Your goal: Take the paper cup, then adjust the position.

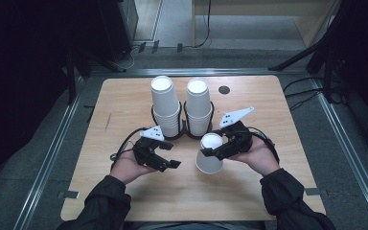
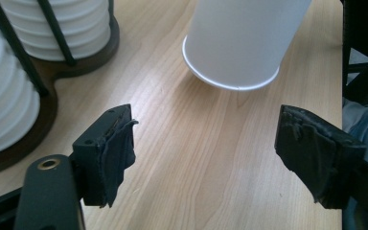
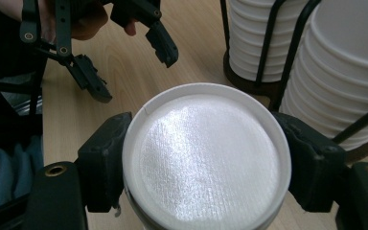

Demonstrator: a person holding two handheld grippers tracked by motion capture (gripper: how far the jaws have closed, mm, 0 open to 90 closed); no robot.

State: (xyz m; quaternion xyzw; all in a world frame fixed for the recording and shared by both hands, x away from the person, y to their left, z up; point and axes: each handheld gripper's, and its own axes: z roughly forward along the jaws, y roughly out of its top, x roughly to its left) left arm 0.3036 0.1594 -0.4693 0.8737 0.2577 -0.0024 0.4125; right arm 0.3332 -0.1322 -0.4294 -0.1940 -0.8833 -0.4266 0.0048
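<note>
A single white paper cup (image 1: 210,155) stands upside down between the jaws of my right gripper (image 1: 219,148), which is shut on its sides near the base. In the right gripper view the cup's base (image 3: 206,153) lies between the two pads of that gripper (image 3: 206,165). The cup's rim (image 2: 230,81) is tilted, low over the wooden table (image 1: 249,191); I cannot tell whether it touches. My left gripper (image 1: 165,160) is just left of the cup, open and empty (image 2: 206,148), and is also seen as the far gripper (image 3: 134,62).
Two tall stacks of upside-down white cups (image 1: 165,105) (image 1: 198,105) stand in a black wire holder (image 1: 187,133) right behind the grippers. A dark round hole (image 1: 224,89) marks the table's back right. Bare wood lies at the front and both sides.
</note>
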